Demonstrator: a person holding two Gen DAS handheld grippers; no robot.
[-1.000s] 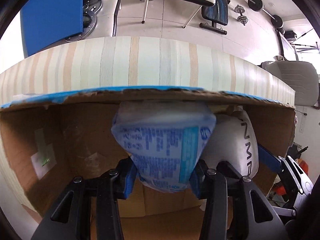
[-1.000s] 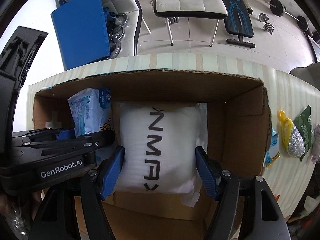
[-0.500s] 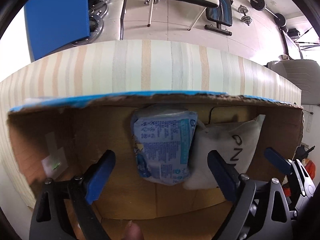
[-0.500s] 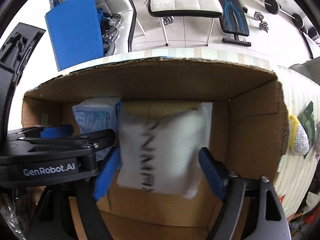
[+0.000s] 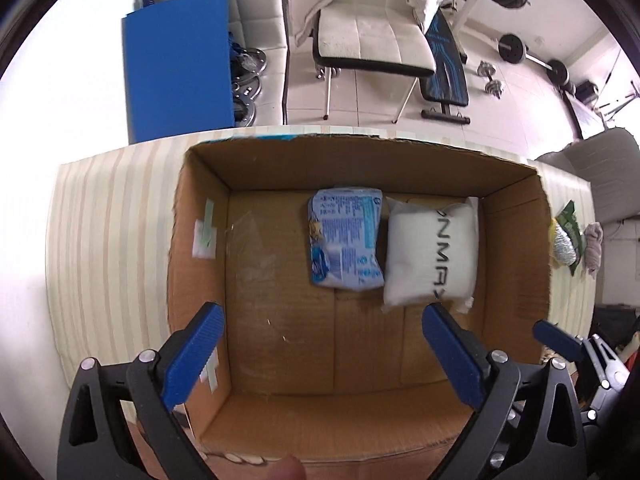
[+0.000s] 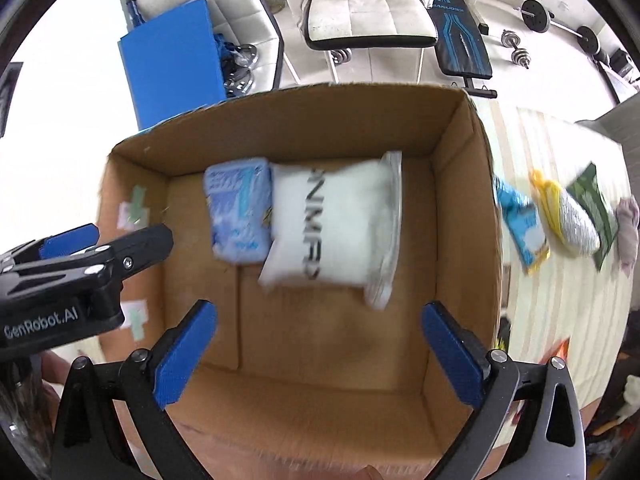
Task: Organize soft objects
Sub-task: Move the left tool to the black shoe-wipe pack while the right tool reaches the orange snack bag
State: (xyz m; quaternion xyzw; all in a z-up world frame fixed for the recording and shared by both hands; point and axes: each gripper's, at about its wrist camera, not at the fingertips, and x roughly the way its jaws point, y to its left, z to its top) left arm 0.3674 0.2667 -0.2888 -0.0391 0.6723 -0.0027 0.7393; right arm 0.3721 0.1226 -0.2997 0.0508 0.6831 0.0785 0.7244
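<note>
Left gripper (image 5: 322, 354) hangs over the open box (image 5: 200, 216), jaws opening, already wide, nothing between the blue pads (image 5: 194, 354). Right gripper (image 6: 320, 354) same: jaws opening, spread wide, empty, above the box (image 6: 464, 200).

Both soft items lie on the box floor, toward the far wall. In the left view the blue pack (image 5: 346, 240) sits centre frame, the white pillow (image 5: 432, 250) touching its right side; pillow has black lettering. Left half of the box floor is bare cardboard. In the right view the blue pack (image 6: 238, 212) is left of centre, the white pillow (image 6: 332, 224) against it on the right, a bit tilted and blurred.

Box stands on a striped table (image 5: 108, 240). More items lie on the table outside the box at right frame: in the right view a blue packet (image 6: 522, 228) just beside the box wall, then a yellow-silver scrubber (image 6: 568, 216), a green packet (image 6: 596, 208), a grey cloth (image 6: 628, 228). The left gripper's body (image 6: 60, 276) shows at the left edge of the right view.

Background, top of frame: white chair (image 5: 372, 36), blue board (image 5: 180, 64), weight bench (image 5: 444, 76), dumbbells (image 5: 492, 80).
</note>
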